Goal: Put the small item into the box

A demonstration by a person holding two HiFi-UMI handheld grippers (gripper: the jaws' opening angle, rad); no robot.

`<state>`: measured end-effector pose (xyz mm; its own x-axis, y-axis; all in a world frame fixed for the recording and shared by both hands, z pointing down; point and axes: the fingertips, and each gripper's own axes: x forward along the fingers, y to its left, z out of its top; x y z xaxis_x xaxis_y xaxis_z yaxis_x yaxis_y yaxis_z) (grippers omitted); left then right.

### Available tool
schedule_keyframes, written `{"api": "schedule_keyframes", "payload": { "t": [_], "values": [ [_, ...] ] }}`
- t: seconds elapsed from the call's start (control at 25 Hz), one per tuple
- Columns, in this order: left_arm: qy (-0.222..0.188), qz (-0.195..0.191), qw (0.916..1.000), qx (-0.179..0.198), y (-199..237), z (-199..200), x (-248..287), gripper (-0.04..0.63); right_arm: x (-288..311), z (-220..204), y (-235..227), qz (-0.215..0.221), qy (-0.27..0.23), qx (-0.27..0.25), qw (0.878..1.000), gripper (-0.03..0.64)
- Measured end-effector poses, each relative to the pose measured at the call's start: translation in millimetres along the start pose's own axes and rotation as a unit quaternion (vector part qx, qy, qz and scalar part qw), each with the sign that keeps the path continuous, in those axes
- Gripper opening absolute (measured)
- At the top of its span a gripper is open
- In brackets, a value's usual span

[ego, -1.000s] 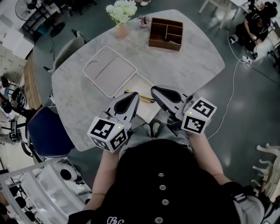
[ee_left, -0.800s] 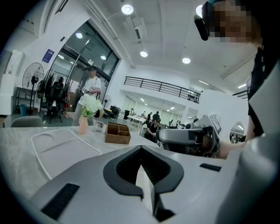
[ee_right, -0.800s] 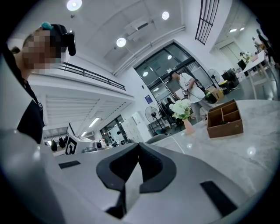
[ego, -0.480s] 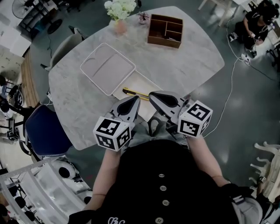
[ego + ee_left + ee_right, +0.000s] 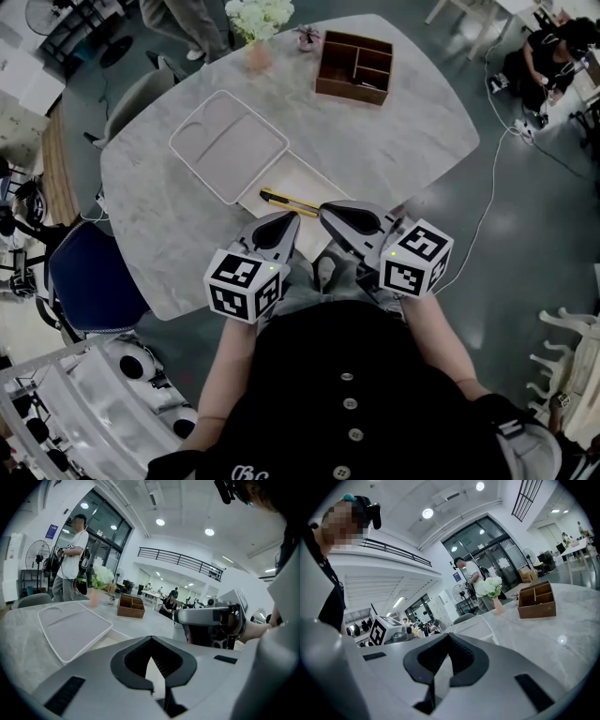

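Note:
A small yellow and black item (image 5: 290,200) lies on the marble table (image 5: 412,141), at the near edge of a shallow pale box (image 5: 302,178). A white lid-like tray (image 5: 228,145) rests beside that box, seen also as the tray (image 5: 70,627) in the left gripper view. A brown wooden box with compartments (image 5: 354,67) stands at the far side. My left gripper (image 5: 284,225) and right gripper (image 5: 336,212) hover side by side above the near table edge, just short of the item. Both are shut with nothing between the jaws, at the left gripper (image 5: 151,641) and right gripper (image 5: 449,635).
A vase of white flowers (image 5: 258,23) stands at the far edge next to the wooden box (image 5: 536,601). A person (image 5: 70,555) stands beyond the table. A blue chair (image 5: 89,281) is at the table's left. Cables trail on the floor at right.
Both grippers have sunk a little and sit closer to my body. The yellow item now shows more fully beyond their tips. A person has come into view at the far edge.

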<state>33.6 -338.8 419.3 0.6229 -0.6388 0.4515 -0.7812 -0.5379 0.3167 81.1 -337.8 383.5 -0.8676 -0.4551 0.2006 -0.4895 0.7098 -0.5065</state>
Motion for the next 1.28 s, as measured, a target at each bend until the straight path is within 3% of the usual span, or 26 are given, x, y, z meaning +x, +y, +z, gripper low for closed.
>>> {"api": "schedule_keyframes", "payload": {
  "t": [1.28],
  "values": [
    [-0.013,-0.020,0.9995,-0.022,-5.4,2.4,5.2,0.017,5.2,-10.7,-13.9,-0.003,0.024,0.004,1.000,0.005]
  ]
}}
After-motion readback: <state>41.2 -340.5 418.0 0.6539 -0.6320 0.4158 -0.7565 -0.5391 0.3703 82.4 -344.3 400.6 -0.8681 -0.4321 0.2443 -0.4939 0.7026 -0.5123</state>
